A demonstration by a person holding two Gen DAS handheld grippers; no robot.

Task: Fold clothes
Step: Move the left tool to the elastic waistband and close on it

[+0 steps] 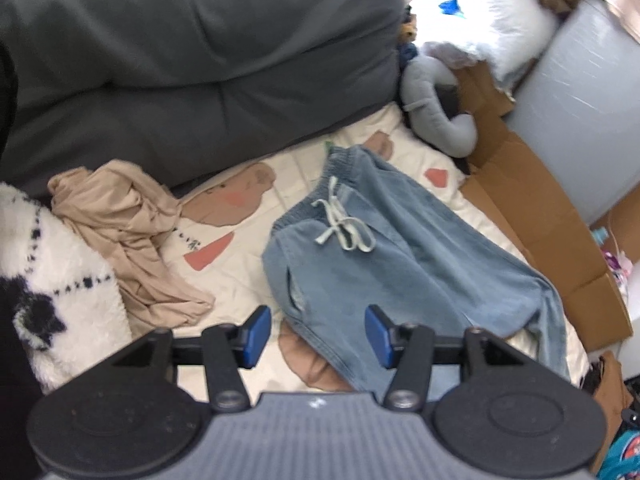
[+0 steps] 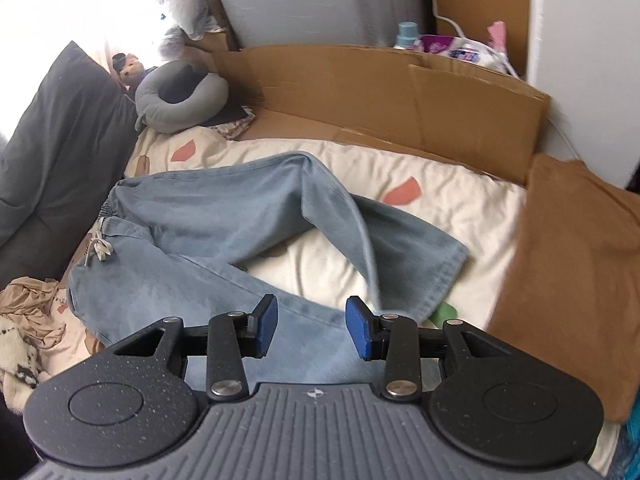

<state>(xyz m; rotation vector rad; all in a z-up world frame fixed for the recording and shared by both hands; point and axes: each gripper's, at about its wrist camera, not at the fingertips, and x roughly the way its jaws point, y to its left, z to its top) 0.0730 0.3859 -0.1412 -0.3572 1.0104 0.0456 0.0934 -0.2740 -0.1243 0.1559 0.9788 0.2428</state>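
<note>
Hovering over the jeans [image 2: 208,216] spread on the bed [image 2: 440,200] for folding, left gripper [image 1: 316,334] and right gripper [image 2: 312,326] jaws gape empty

Bare cream quilt [image 2: 452,216] open between the 2 spread legs of the jeans [image 2: 224,216], cardboard wall [image 2: 400,92] closing the far side, brown garment [image 2: 580,264] blocking right, grey cushion [image 1: 192,40] and crumpled beige cloth [image 1: 132,236] crowding left.
</note>
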